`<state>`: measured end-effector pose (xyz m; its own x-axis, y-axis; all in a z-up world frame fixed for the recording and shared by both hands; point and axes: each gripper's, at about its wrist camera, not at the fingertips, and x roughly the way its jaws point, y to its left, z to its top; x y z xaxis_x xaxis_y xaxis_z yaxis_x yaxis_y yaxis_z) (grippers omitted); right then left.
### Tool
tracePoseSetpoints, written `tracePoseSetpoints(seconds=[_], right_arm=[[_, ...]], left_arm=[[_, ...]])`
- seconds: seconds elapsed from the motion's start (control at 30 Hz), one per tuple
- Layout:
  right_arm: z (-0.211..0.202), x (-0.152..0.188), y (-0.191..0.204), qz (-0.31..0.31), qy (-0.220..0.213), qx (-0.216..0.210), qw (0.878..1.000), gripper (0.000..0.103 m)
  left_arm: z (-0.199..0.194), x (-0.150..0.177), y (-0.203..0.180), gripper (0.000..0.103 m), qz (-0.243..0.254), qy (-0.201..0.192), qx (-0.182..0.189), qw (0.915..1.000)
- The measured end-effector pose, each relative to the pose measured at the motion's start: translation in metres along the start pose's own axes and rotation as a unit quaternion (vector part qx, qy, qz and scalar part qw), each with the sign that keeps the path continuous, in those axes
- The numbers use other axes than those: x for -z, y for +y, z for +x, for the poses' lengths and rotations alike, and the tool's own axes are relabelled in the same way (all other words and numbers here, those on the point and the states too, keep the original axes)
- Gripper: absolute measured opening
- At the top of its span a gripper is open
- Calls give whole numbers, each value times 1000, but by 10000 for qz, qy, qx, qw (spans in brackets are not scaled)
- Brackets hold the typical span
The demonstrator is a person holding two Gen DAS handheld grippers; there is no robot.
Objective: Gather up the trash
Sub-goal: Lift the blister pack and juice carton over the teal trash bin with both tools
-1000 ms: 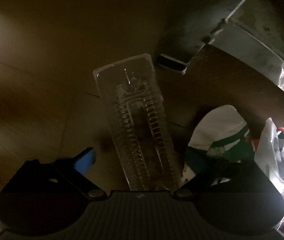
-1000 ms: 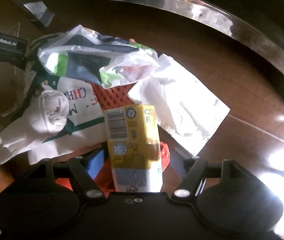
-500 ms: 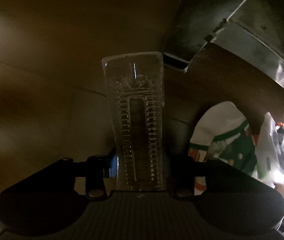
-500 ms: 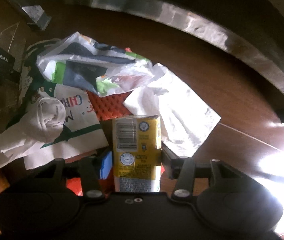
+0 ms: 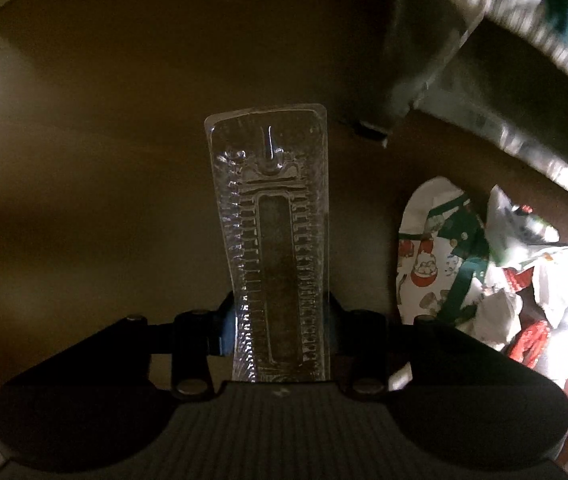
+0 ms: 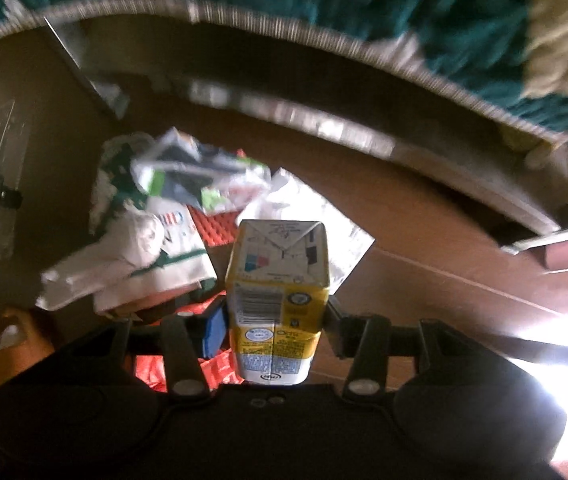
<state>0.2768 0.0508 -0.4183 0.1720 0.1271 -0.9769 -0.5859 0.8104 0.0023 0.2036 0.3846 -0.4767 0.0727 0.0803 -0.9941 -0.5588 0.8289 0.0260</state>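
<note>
Clear ribbed plastic tray [image 5: 274, 248] held upright, yellow drink carton [image 6: 278, 300] gripped upright – litter heap [image 6: 172, 216] on floor

I am counting two tools, one in each of my hands: my left tool [image 5: 280, 320] is carrying one clear plastic blister pack [image 5: 274, 236], and my right tool [image 6: 276, 326] is carrying one yellow drink carton [image 6: 278, 300]. On the floor [image 6: 423, 264] I am seeing one pile of litter [image 6: 188, 216], and in it I am making out one red wrapper [image 6: 212, 228] and one white napkin [image 6: 303, 208]; the remaining pieces are overlapping too much to count.
</note>
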Motion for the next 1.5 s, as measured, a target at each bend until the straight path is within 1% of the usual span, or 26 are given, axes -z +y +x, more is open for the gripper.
tracePoseSetpoints(seconds=[0.1, 0.2, 0.4, 0.53, 0.63, 0.7, 0.8, 0.87, 1.0, 1.1, 1.2, 1.33, 1.4, 1.5], right_arm=[[-41, -2, -5, 13, -313, -18, 9995, 48], [-83, -2, -8, 47, -615, -20, 9981, 48], [-162, 3, -16, 220, -1154, -33, 9931, 48], [-214, 7, -24, 235, -1515, 8, 9882, 48], [-256, 13, -34, 233, -1844, 36, 9826, 48], [-290, 20, -41, 175, -2187, 117, 9756, 48], [-335, 33, -53, 54, -2624, 285, 9645, 48], [-364, 41, -65, 113, -2820, 301, 9589, 48], [-419, 63, -86, -6, -3248, 405, 9449, 48], [-457, 79, -104, 32, -3501, 437, 9357, 48], [-487, 97, -120, 99, -3710, 543, 9270, 48], [-518, 118, -137, -26, -3871, 871, 9179, 48], [-530, 127, -147, 29, -3931, 932, 9147, 48], [-550, 140, -165, 175, -4054, 1117, 9071, 48]], left_arm=[[-30, 4, 13, 41, -182, -196, 57, 9996], [-69, 7, 25, 41, -377, -420, 102, 9984], [-147, -6, 48, 41, -536, -1046, 41, 9931], [-207, -16, 50, 41, -446, -1531, 83, 9872], [-256, -20, 44, 41, -187, -1810, 188, 9831], [-288, -19, 36, 41, 6, -2037, 232, 9788], [-333, -12, 16, 41, 320, -2339, 296, 9713], [-361, -6, 1, 41, 501, -2485, 375, 9666], [-417, 9, -34, 41, 931, -2743, 631, 9550], [-449, 25, -74, 41, 1326, -2923, 838, 9434], [-480, 40, -115, 41, 1709, -2992, 1097, 9323], [-516, 61, -178, 41, 2285, -3007, 1476, 9141], [-534, 72, -209, 41, 2532, -3064, 1606, 9034], [-564, 92, -255, 41, 2855, -3184, 1830, 8852]])
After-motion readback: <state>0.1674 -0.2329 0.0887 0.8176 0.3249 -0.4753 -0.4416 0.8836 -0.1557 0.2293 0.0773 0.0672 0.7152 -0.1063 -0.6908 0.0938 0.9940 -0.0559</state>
